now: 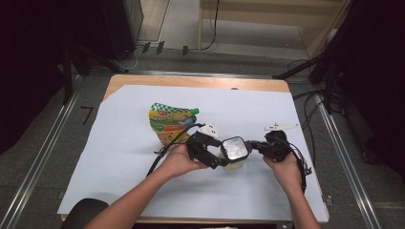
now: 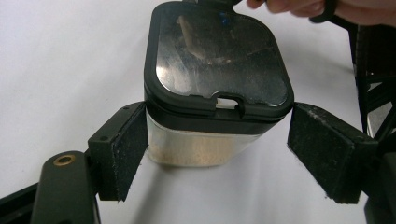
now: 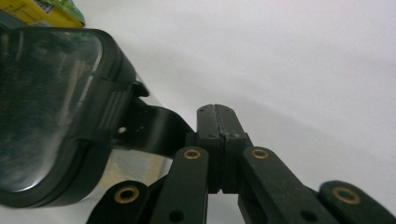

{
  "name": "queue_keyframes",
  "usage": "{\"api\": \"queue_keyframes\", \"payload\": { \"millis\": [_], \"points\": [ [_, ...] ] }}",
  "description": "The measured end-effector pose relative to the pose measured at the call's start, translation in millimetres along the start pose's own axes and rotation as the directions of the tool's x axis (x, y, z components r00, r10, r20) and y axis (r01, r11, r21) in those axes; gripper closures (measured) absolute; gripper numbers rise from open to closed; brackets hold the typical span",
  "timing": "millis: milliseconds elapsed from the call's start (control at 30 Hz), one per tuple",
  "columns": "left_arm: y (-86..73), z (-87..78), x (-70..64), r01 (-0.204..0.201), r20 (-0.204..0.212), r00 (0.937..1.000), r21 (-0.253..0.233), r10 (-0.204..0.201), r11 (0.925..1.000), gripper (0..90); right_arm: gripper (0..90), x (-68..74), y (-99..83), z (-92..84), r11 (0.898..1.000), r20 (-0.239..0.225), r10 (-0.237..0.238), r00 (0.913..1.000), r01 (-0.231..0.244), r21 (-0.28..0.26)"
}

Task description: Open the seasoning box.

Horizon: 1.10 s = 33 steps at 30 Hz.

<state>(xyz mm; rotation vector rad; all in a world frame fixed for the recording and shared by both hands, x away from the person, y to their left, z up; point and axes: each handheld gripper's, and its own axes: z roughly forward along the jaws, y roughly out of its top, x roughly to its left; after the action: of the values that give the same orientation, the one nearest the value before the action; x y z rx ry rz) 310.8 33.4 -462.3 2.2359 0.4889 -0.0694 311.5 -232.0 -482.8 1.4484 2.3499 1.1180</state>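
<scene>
The container's (image 2: 205,149) far side is hiding behind its black lid (image 2: 219,60) in the left gripper view; the hand (image 2: 299,7) is running off the top edge. The pouch's (image 1: 171,121) print is staying too small to read from above.

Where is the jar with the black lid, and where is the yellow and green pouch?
Jar (image 2: 201,147): left gripper view, on its clear wall under the lid.
Black lid (image 2: 219,60): left gripper view, on its shiny top.
Yellow and green pouch (image 1: 167,121): high view, on its printed front.

Lidded container (image 1: 233,151) stands between left gripper (image 1: 216,155) and right gripper (image 1: 255,145); yellow pouch (image 1: 169,123) lies just beyond container.
</scene>
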Motion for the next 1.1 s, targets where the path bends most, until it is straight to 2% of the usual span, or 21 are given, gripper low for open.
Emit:
{"api": "queue_keyframes", "payload": {
  "millis": [233,300,533,767,1100],
  "points": [
    [-2.4,8.3,-2.6,-0.006,-0.023,0.9997,0.018,0.007,0.9998,17.2,90.0,1.2,-5.8,3.2,1.000,0.016,-0.003,0.9999,0.003,-0.002],
    [-2.6,10.1,-5.0,-0.020,-0.043,0.9989,0.013,0.020,0.9997,16.4,90.0,2.1,-6.2,3.3,1.000,0.015,-0.008,0.9999,0.008,-0.001],
    [-2.8,9.5,-8.3,-0.037,-0.065,0.9972,-0.008,0.037,0.9993,15.9,90.0,6.0,-7.4,5.2,1.000,0.007,-0.012,0.9999,0.012,0.003],
    [-1.8,5.5,-9.5,-0.056,-0.076,0.9956,-0.017,0.055,0.9983,15.9,90.0,11.6,-8.9,5.0,1.000,0.004,-0.015,0.9999,0.015,0.007],
    [2.3,0.0,-12.1,-0.057,-0.072,0.9960,-0.039,0.054,0.9976,15.6,90.0,16.4,-10.8,4.2,1.000,-0.005,-0.012,0.9999,0.012,0.013]
  ]
}}
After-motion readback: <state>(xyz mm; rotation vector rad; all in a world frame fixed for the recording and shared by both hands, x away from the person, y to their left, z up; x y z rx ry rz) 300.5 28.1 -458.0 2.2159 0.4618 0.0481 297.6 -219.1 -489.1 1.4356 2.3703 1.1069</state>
